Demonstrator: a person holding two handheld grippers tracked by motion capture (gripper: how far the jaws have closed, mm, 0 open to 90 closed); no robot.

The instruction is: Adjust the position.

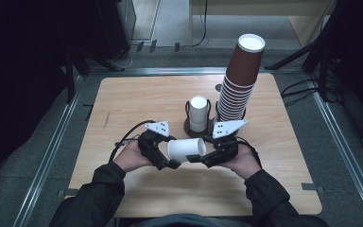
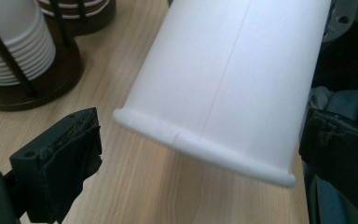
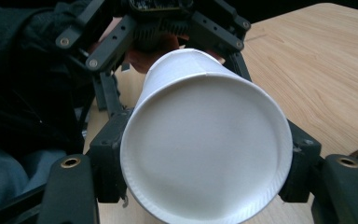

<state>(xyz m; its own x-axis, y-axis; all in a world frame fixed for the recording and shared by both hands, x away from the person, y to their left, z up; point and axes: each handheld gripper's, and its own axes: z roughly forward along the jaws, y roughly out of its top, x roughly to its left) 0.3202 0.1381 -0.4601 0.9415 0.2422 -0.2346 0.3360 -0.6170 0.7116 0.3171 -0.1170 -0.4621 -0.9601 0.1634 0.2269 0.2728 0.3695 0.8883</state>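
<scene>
the right gripper (image 1: 199,158) holds a white paper cup (image 1: 186,149) on its side, its two black jaws pressed against the cup's wall near the closed base; in the right gripper view that round base (image 3: 205,154) sits squarely between the jaws and faces the camera. the left gripper (image 1: 169,158) meets the same cup from the opposite end, at the rim. in the left gripper view the rolled rim (image 2: 200,147) lies between its jaws, the near jaw standing clear of the paper with bare wood showing in the gap, while the far jaw sits just beside the rim; its jaws stand wide and do not clamp the cup. the cup hangs level above the wooden table (image 1: 137,101), between the two hands, with its mouth toward the left gripper. just beyond the grippers, away from the person, a dark wire holder (image 1: 198,126) carries a short stack of white cups (image 1: 198,112). beside that stack, beyond the right gripper, a tall leaning stack of brown cups (image 1: 238,80) rises well above everything else on the table
</scene>
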